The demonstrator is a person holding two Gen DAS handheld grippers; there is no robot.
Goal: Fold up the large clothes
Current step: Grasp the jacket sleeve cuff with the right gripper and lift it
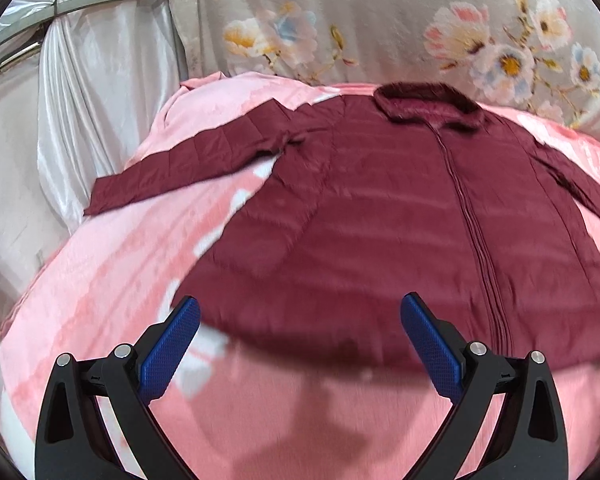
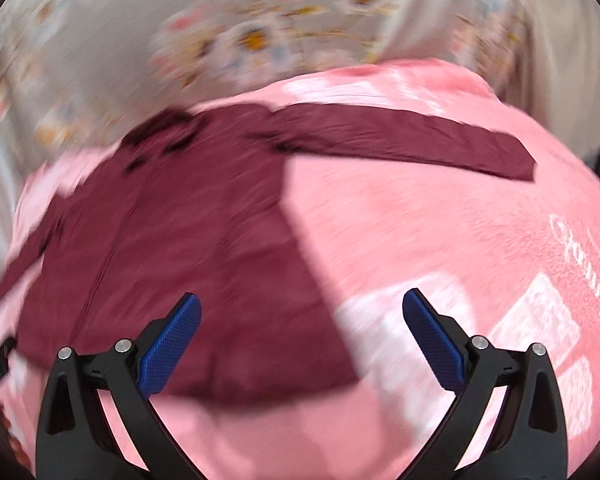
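While a maroon jacket (image 1: 380,208) lies flat on a pink blanket (image 1: 100,280), the left gripper (image 1: 300,344) and right gripper (image 2: 300,344) hover spread and empty; each should pinch a sleeve cuff first.

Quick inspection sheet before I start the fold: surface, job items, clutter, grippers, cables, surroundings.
Surface: pink blanket, a few wrinkles.
Job's things: maroon jacket lying flat, front up, zip closed, collar at the far end; both sleeves spread outward, left sleeve, right sleeve.
Clutter: nothing seen.
Grippers: left gripper open above the hem, empty; right gripper open above the jacket's right edge, empty.
Cables: nothing seen.
Surroundings: floral fabric behind, white satin drape at left; right view blurred.
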